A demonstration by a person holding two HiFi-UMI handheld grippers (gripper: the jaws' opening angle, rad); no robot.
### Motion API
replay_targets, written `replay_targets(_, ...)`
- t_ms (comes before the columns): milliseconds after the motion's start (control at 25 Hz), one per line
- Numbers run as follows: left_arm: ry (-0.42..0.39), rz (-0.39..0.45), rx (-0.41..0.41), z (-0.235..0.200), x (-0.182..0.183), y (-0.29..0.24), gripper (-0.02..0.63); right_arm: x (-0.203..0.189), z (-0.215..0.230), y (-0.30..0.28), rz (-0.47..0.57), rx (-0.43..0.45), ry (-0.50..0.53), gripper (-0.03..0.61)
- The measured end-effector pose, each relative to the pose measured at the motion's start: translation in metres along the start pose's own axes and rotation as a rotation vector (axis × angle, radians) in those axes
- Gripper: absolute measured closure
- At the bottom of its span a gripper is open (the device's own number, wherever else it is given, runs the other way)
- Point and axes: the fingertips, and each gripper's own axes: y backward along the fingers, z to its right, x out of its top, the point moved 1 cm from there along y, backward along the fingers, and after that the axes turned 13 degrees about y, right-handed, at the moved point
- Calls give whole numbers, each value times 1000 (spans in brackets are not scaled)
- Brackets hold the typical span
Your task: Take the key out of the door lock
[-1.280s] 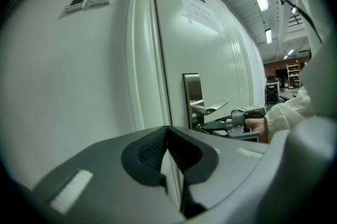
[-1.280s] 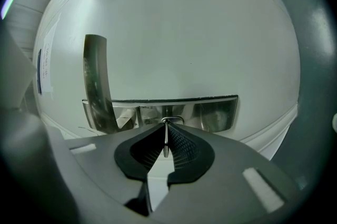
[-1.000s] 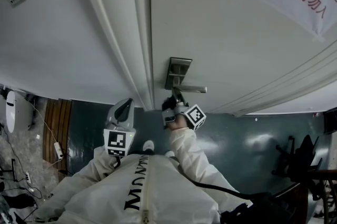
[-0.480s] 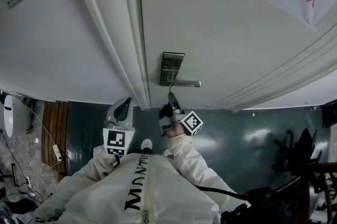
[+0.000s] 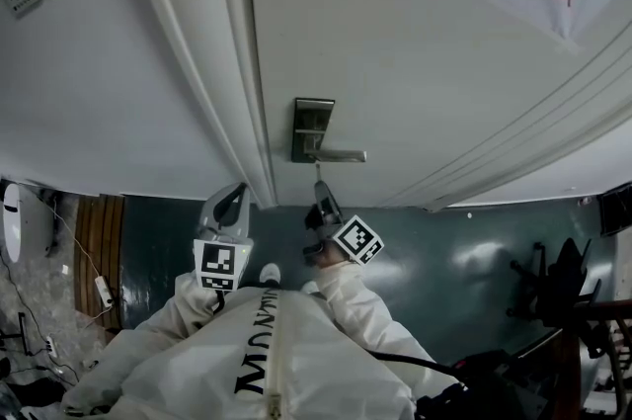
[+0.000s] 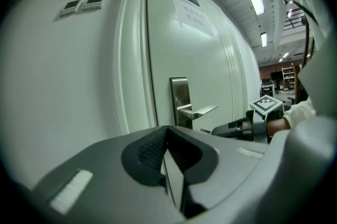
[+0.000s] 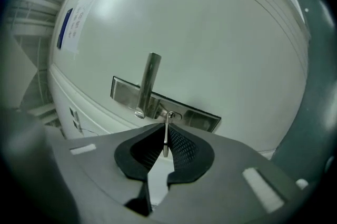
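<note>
1. White door (image 5: pixel 415 72) fills the head view. The right gripper (image 5: pixel 321 198) holds the key (image 5: pixel 317 175) just below the lock plate (image 5: pixel 312 126). The left gripper (image 5: pixel 233 207) hangs apart, near the door frame.
2. Left gripper view: its jaws meet, with nothing between them.
3. Right gripper view: the jaws pinch the thin key edge-on, in front of the keyhole.

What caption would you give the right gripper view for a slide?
Right tool gripping the key just before the lock plate and lever handle of a white door.
</note>
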Motion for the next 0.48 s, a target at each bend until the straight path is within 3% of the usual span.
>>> replay_targets(200, 3, -3, 1, 3, -1, -2, 614, 9, -3, 11, -51, -66, 229, 557)
replay_targets(480, 11, -15, 2, 7, -5, -5, 614, 22, -19, 24, -123, -213, 782, 557)
